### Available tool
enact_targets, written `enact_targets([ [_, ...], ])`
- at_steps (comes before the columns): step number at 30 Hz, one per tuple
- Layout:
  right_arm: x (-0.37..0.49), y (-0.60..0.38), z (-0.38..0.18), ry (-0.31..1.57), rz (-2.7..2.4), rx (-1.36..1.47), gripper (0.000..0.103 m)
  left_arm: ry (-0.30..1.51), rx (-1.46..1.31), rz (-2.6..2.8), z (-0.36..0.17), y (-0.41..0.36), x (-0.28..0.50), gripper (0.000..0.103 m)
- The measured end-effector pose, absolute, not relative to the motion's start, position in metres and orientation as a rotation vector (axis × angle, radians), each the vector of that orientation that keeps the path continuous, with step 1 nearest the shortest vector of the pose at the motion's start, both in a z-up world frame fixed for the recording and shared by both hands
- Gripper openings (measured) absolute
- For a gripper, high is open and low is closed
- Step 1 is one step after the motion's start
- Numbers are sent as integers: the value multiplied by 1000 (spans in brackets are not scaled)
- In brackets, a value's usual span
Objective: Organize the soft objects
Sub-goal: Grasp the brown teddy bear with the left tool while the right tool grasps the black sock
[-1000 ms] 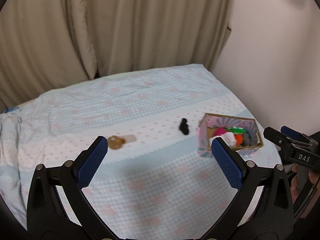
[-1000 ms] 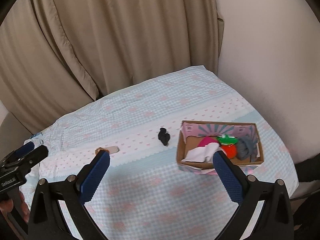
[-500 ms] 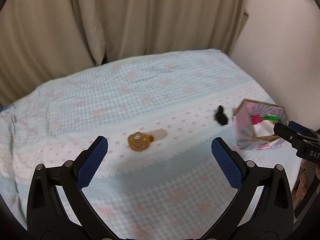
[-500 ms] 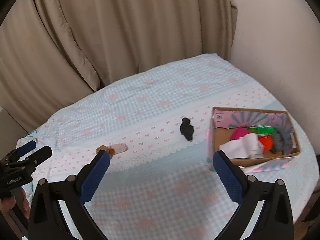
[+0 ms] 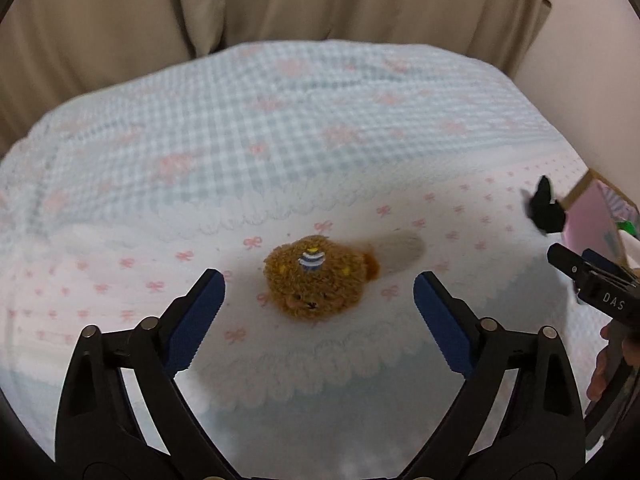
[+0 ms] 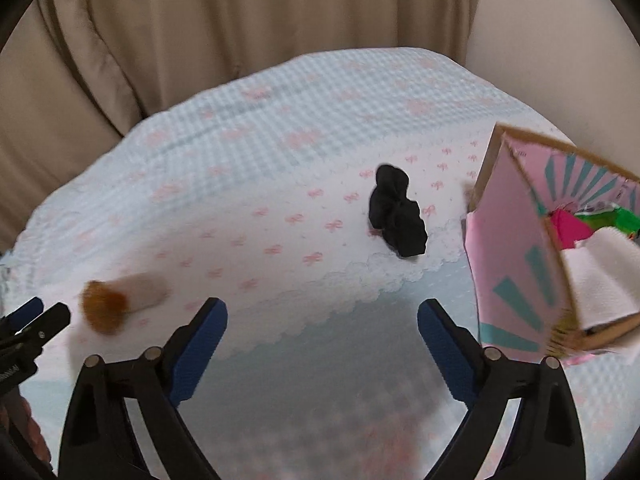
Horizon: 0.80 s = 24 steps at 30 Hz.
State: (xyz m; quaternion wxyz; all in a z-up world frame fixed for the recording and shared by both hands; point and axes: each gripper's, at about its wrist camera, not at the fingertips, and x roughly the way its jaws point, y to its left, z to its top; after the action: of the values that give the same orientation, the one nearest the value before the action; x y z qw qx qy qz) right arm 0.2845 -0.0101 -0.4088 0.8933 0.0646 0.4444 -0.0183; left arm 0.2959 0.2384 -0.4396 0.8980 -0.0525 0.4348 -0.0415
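A brown bear plush [image 5: 316, 284] with a beige tail piece [image 5: 400, 248] lies on the bow-print bedspread [image 5: 280, 120]. My left gripper [image 5: 319, 280] hovers close over it. Its jaws are closing, the plush shows in the gap, and the blue pads [image 5: 200, 312] are clear of it. A black soft bundle [image 6: 396, 212] lies just beyond my right gripper [image 6: 322, 308]. That gripper's jaws are closing with nothing between them. A pink cardboard box [image 6: 516, 248] at the right holds a white cloth [image 6: 600, 276] and pink and green items. The plush [image 6: 106, 308] appears blurred at the left.
Beige curtains [image 5: 320, 0] hang behind the bed and a pale wall [image 6: 560, 60] is at the right. The right gripper [image 5: 592, 280] shows at the left view's right edge, with a person's fingers [image 5: 600, 372] below it. The left gripper [image 6: 32, 320] shows at the right view's left edge.
Both grippers have dropped towards the bed. The bear plush now fills the gap in the left view. The black bundle and box loom larger in the right view. Both pairs of jaws have narrowed slightly.
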Motion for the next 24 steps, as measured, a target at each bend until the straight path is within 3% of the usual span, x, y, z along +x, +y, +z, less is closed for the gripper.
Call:
enact_targets([
  [6, 318, -32, -445, 891, -144, 156, 95, 900, -89, -87, -472, 228, 316, 92],
  [8, 331, -41, -452, 881, -166, 168, 90, 902, -88, -88, -477, 226, 321, 86],
  [18, 365, -59, -462, 887, -163, 173, 35, 876, -101, -80, -486, 226, 328, 67],
  [24, 359, -58, -462, 888, -131, 166, 24, 870, -109, -83, -482, 226, 325, 62],
])
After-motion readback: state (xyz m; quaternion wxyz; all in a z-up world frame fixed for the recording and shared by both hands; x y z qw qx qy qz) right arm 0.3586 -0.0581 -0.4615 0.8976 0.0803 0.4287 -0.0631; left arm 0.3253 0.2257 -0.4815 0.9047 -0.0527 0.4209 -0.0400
